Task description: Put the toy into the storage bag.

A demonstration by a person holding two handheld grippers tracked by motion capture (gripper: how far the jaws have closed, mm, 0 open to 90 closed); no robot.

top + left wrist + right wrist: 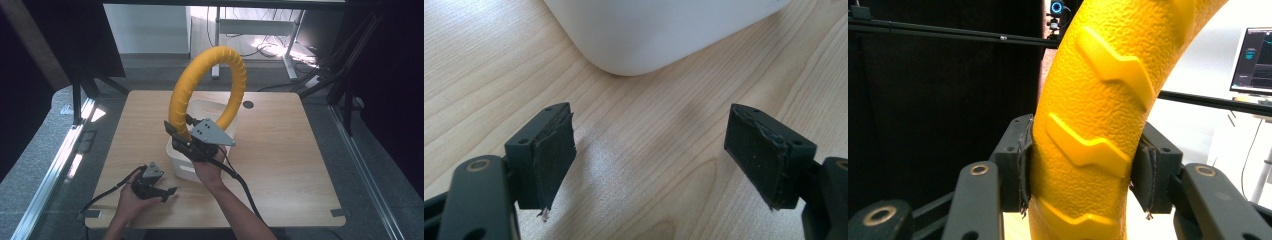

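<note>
At the left, the left gripper (167, 192) is rested low on the wooden surface (280, 150) just beside the white bin (182, 167), its jaws spread with nothing between them. To the right of it, the right gripper (176, 134) is pinched on the yellow ring (200, 80), which is held upright above the bin. The step in hand is judged to be the lowering of the ring into the bin. Next, the ring must be tilted flatter, since it looks wider than the bin, before the jaws are released.
</note>
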